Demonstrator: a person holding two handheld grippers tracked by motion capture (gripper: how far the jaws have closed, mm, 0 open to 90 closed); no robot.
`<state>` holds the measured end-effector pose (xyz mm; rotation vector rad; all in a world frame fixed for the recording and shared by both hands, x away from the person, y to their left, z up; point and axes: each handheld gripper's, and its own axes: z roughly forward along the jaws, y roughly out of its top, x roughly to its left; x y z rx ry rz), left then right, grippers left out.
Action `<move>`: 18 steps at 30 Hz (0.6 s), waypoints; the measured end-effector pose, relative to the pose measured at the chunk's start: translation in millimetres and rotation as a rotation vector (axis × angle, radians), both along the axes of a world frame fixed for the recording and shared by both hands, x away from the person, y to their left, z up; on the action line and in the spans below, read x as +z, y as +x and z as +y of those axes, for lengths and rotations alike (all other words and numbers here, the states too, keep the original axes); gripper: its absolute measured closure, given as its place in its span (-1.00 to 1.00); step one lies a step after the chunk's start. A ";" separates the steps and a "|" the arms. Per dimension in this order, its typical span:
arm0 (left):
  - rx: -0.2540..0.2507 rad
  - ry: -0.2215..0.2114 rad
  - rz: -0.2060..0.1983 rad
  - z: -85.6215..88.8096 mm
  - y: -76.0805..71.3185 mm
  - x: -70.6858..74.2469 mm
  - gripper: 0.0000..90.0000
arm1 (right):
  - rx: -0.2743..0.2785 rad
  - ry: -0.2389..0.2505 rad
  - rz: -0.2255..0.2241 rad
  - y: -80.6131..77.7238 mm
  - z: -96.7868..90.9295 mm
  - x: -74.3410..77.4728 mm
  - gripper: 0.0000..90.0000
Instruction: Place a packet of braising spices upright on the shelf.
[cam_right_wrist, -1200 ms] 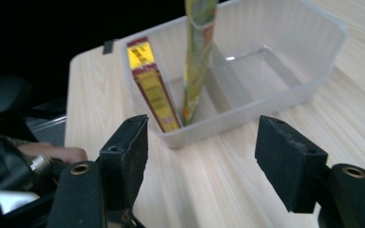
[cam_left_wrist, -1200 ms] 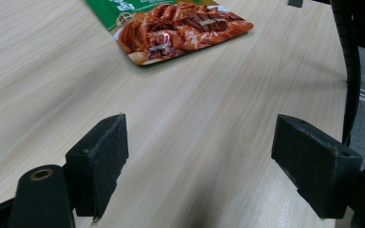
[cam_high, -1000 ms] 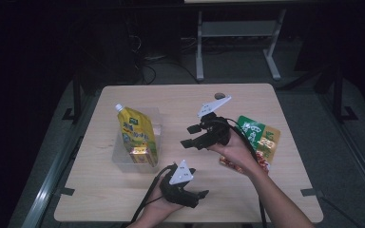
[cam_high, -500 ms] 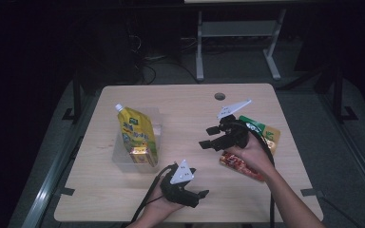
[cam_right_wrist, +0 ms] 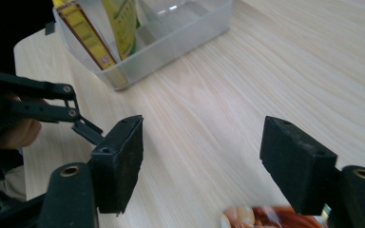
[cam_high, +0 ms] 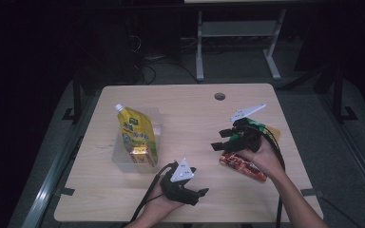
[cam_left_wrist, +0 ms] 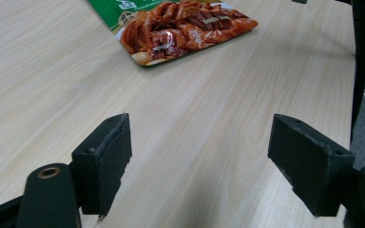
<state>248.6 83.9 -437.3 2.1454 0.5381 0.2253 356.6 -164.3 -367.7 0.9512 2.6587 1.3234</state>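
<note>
Room: dark floor is surrounding the table, with a grey metal stand standing well behind it.
Table: pale wooden top is carrying everything, a small round hole sitting near its far edge.
Clear bin: transparent plastic container is resting left of centre; in the right gripper view its wall is rising ahead of the jaws.
Yellow pouch: spouted bag is leaning inside the bin, with a small carton lying against it at the near end.
Green packet: partly hidden behind the right gripper at the table's right side.
Red snack packet: flat on the wood, just under and beside the right hand — its printed end is lying ahead of the left jaws, well apart from them.
Right gripper: is hovering over the red packet, jaws wide apart and just opening further, nothing between them.
Left gripper: is resting near the front edge, jaws apart — only bare wood between them.
</note>
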 end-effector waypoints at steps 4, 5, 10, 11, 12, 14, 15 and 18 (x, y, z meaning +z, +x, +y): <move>-0.005 0.006 0.002 -2.1 1.1 1.8 -0.46 | -0.031 -0.004 -0.012 -2.9 -10.3 -2.5 -0.34; -0.008 0.010 0.005 -3.3 1.5 2.1 -0.45 | -0.036 -0.007 -0.014 -3.3 -13.2 -3.2 -0.34; -0.012 0.010 0.019 -9.1 4.6 2.2 -0.41 | -0.069 -0.015 -0.012 -6.6 -27.4 -5.9 -0.36; -0.016 0.022 0.015 -9.4 5.5 2.7 -0.40 | -0.076 -0.022 -0.010 -7.2 -30.4 -6.4 -0.36; -0.013 0.019 0.017 -9.9 5.8 2.6 -0.39 | -0.081 -0.023 -0.009 -8.0 -34.0 -6.9 -0.37; -0.014 0.029 0.015 -10.2 7.2 3.5 -0.37 | -0.096 -0.035 -0.016 -10.1 -38.9 -7.0 -0.37; -0.016 0.034 0.014 -10.5 8.5 3.9 -0.37 | -0.095 -0.037 -0.026 -10.6 -41.1 -7.6 -0.37; -0.014 0.037 0.015 -12.1 11.1 6.0 -0.35 | -0.122 -0.047 -0.032 -12.8 -47.7 -8.9 -0.37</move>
